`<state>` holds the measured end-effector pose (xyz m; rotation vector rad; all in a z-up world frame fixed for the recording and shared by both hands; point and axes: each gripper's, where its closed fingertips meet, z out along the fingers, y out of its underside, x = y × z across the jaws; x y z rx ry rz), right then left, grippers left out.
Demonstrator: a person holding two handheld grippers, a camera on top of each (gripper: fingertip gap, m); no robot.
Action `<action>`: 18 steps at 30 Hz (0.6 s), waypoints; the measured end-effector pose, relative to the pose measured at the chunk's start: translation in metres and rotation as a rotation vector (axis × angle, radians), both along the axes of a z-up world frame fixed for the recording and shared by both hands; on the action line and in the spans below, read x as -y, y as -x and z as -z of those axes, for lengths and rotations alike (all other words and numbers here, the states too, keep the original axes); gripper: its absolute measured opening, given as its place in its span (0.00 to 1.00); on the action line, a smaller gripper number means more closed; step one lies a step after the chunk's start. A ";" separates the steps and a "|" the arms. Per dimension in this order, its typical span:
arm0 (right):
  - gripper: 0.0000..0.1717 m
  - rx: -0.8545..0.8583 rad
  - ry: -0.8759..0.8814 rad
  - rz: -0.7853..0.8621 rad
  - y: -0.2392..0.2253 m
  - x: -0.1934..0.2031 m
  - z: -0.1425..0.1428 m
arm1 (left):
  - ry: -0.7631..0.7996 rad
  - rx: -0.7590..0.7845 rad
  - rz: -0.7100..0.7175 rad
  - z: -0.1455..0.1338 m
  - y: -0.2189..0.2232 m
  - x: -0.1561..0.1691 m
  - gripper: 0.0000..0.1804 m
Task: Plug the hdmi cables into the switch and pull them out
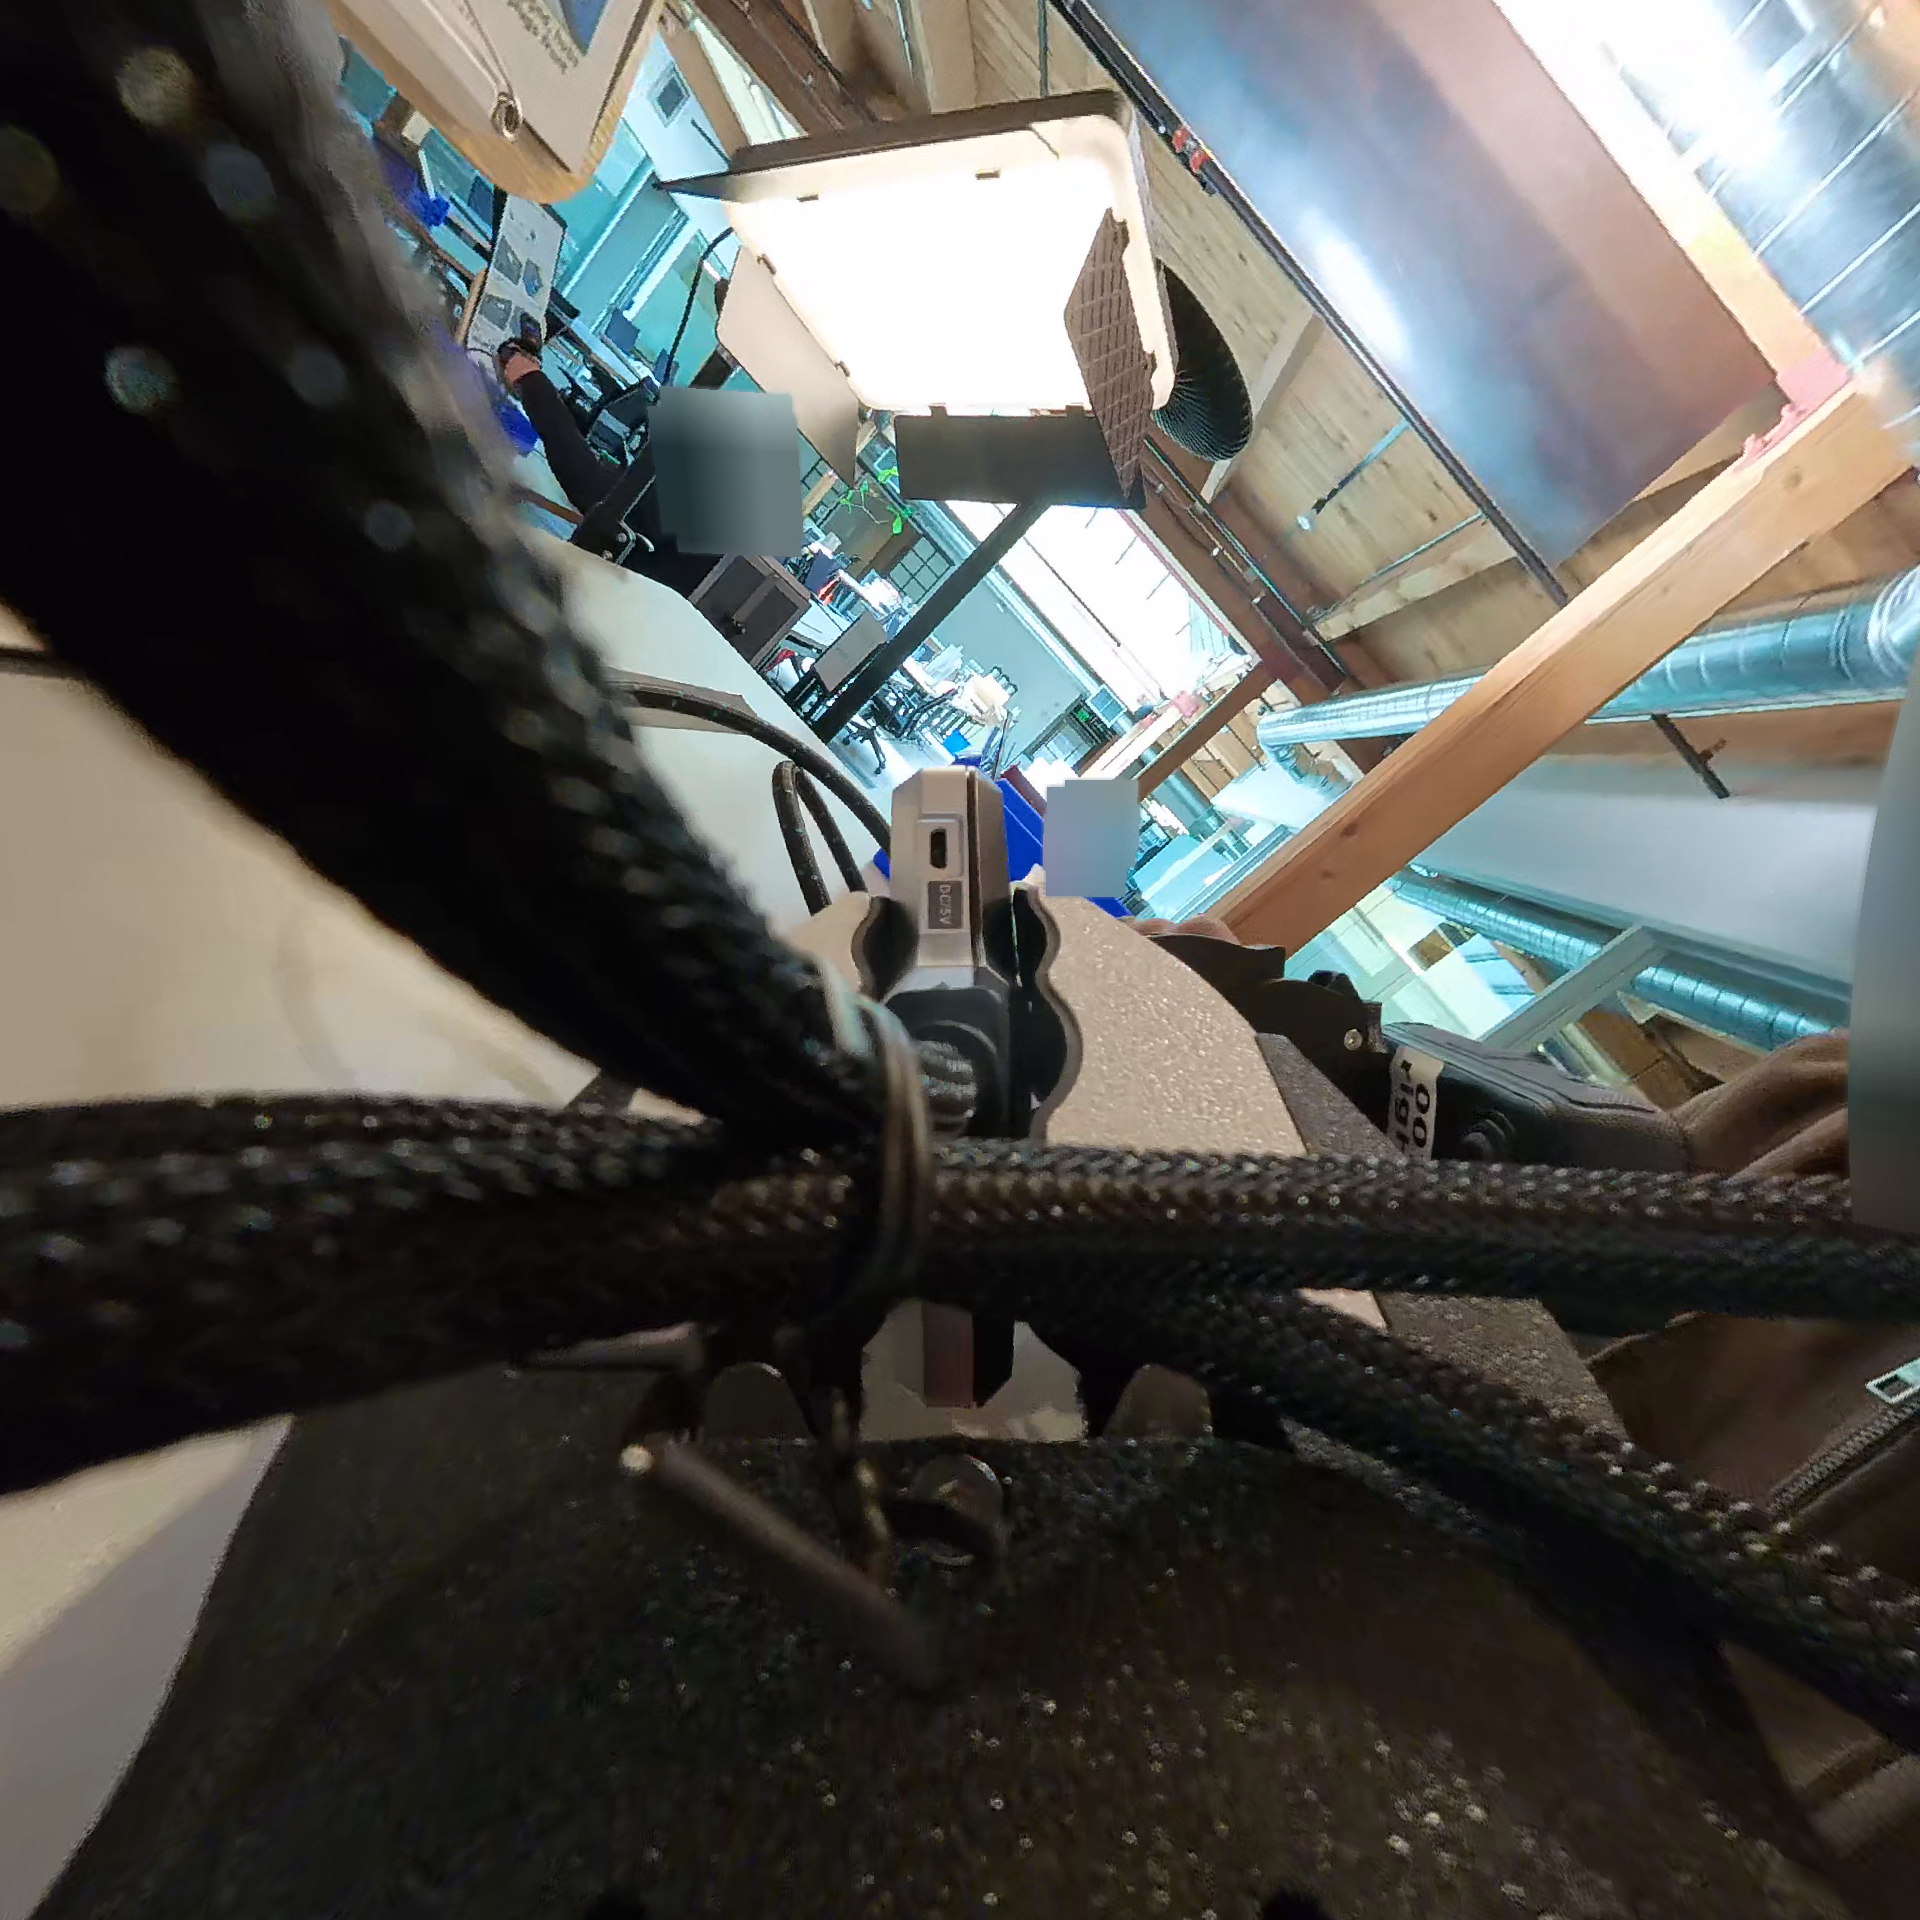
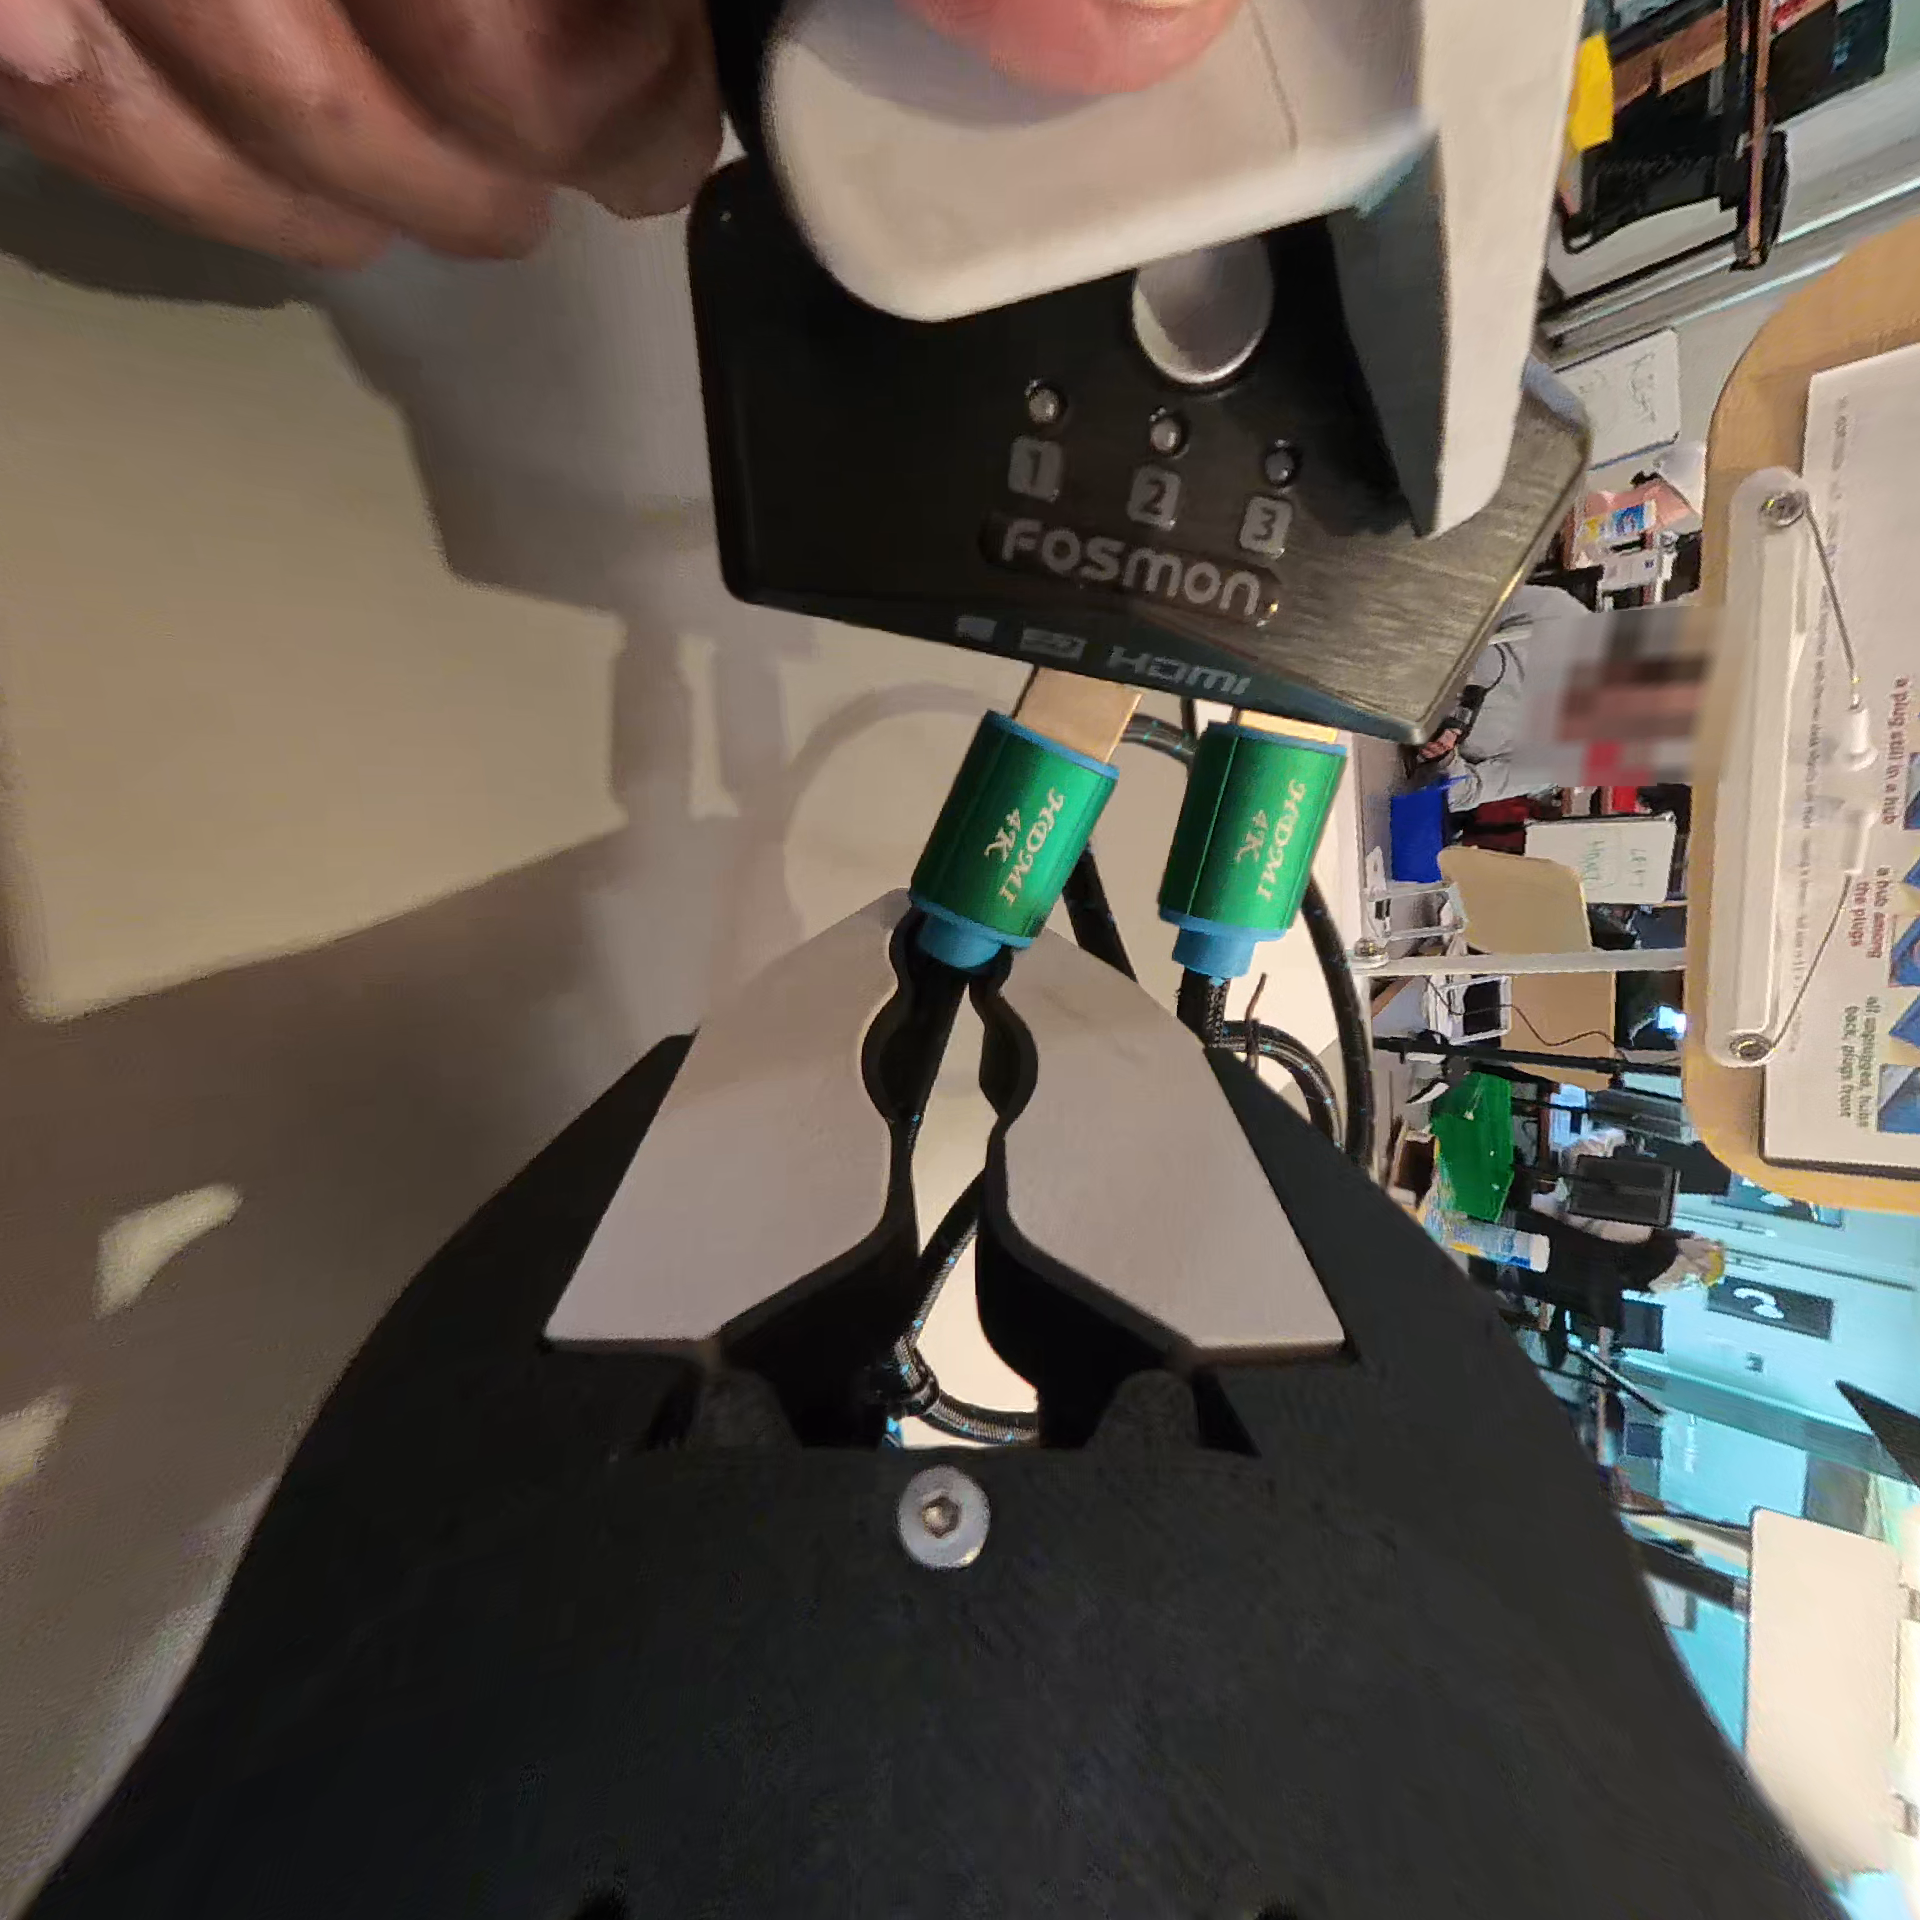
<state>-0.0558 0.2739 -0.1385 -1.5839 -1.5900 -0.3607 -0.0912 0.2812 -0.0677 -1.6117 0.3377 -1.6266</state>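
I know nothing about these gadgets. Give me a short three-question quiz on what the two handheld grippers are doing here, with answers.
1. True or false: the left gripper clamps the edge of the small black switch box.
2. How many green plugs sit at the box's ports? A) one B) two C) four
3. What do the right gripper's fingers close on?

Key
1. True; the box's grey side sits between its fingers.
2. B; the left green plug is tilted with much of its gold tip showing, while the right green plug shows little of its tip.
3. The black braided cable just behind the left green plug's blue collar.
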 end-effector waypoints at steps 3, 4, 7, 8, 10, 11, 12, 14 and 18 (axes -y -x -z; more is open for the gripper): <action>0.03 -0.021 0.019 -0.012 0.000 0.001 -0.001 | -0.028 -0.008 0.005 -0.002 0.000 0.002 0.13; 0.03 -0.015 0.020 -0.012 0.000 0.001 -0.001 | -0.025 0.000 0.009 -0.002 0.000 0.002 0.12; 0.03 -0.040 0.051 0.010 -0.001 0.001 -0.001 | -0.028 0.015 0.017 -0.001 -0.001 0.003 0.12; 0.02 -0.051 0.060 0.033 -0.001 0.000 -0.001 | -0.038 0.010 0.013 -0.002 -0.002 0.003 0.12; 0.02 -0.060 0.059 0.096 -0.004 -0.005 0.000 | -0.065 -0.010 0.011 -0.004 -0.005 0.004 0.13; 0.02 -0.066 0.064 0.144 -0.006 -0.008 0.001 | -0.072 -0.017 0.006 -0.004 -0.008 0.003 0.13; 0.02 -0.075 0.080 0.195 -0.008 -0.010 0.004 | -0.080 -0.033 -0.001 -0.003 -0.010 0.003 0.13; 0.02 -0.111 0.096 0.264 -0.009 -0.012 0.009 | -0.094 -0.070 -0.013 0.000 -0.012 0.002 0.14; 0.02 -0.220 0.087 0.294 -0.004 -0.013 0.001 | -0.112 -0.051 -0.015 -0.005 -0.007 0.003 0.14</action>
